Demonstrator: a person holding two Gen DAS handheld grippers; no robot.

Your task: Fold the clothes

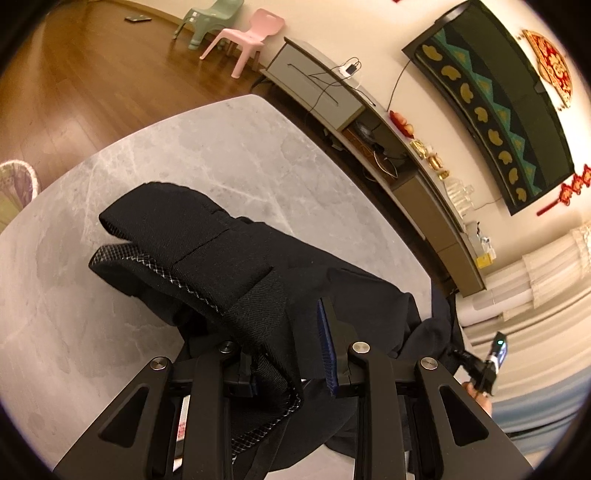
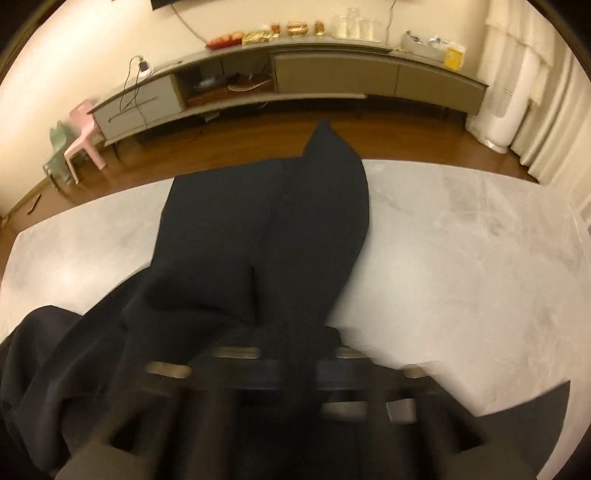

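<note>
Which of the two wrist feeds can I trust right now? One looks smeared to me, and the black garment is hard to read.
Left wrist view: sharp; weave and stitching on the black garment and the left gripper read clearly, with soft glare on the marble table. Right wrist view: motion blur smears the right gripper and the nearest cloth, folds lost in black. Both: warm light, fisheye bending, dark corners.

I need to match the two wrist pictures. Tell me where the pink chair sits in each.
Left wrist view: pink chair at top centre, beside the green chair.
Right wrist view: pink chair at the left edge.
Shared landmark: the long TV cabinet next to it.
</note>
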